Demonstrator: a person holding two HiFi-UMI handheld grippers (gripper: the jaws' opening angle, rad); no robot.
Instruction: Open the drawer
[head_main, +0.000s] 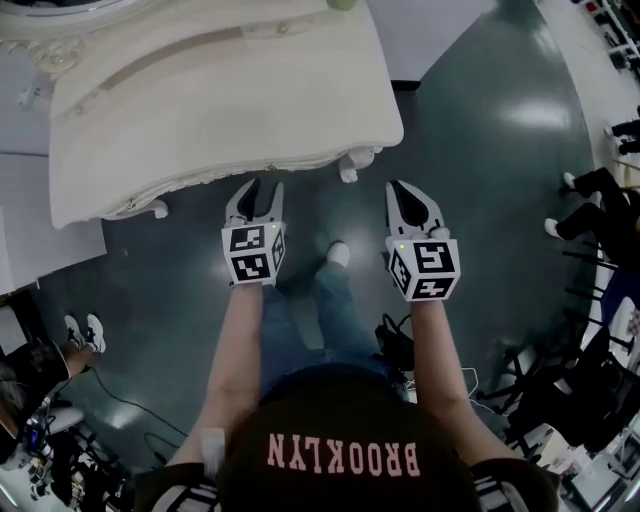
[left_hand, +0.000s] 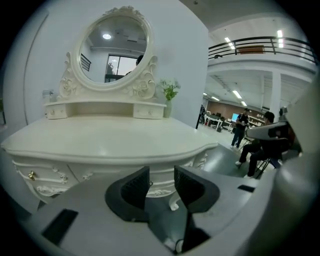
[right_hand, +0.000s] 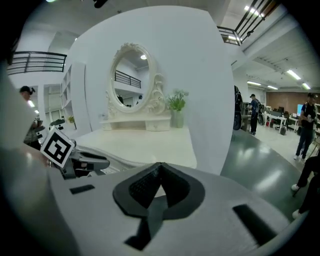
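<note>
Approach to the drawer, seen from the head and from both tools. A white carved bench (head_main: 200, 100) fills the upper left of the head view. It stands on a dark glossy floor (head_main: 480, 150) and carries an oval mirror (left_hand: 114, 47) at its back. The drawer (left_hand: 52, 176) lies shut in the bench's front apron, at the lower left of the left gripper view, and is marked by a small gold knob (left_hand: 31, 175). A second carved panel of the apron shows in the gap ahead of the left tool; whether it bears a pull cannot be told.

The left hand-held gripper (head_main: 262, 188) hangs just below the bench's front edge with its jaws spread and nothing between them, clear of the apron. The right hand-held gripper (head_main: 397, 187) sits at centre right over bare floor, beside the bench's corner, its jaws pressed together on nothing.

The step in hand is judged to be the reach. Done well, the spread jaws straddle the knob squarely and close on its neck. The pull then runs straight out along the drawer's travel, since a skewed pull may bind it. The right tool is best kept clear of the drawer's path.
</note>
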